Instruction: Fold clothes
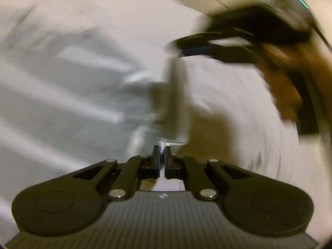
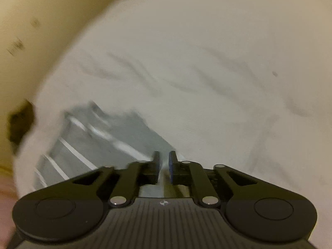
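A grey garment with white stripes [image 1: 68,87] hangs stretched above a white sheet, blurred by motion. My left gripper [image 1: 162,151] is shut on a pale edge of that garment. In the left wrist view my right gripper [image 1: 180,47] appears at the upper right, held by a hand [image 1: 286,91], with a fold of the garment hanging from its tips. In the right wrist view my right gripper [image 2: 164,159] is shut on the striped garment [image 2: 99,143], which drops away to the lower left over the white sheet [image 2: 207,62].
The white sheet [image 1: 238,103] covers a bed and fills most of both views. A cream wall [image 2: 31,41] rises at the left of the right wrist view, with a dark object [image 2: 20,122] at the bed's edge.
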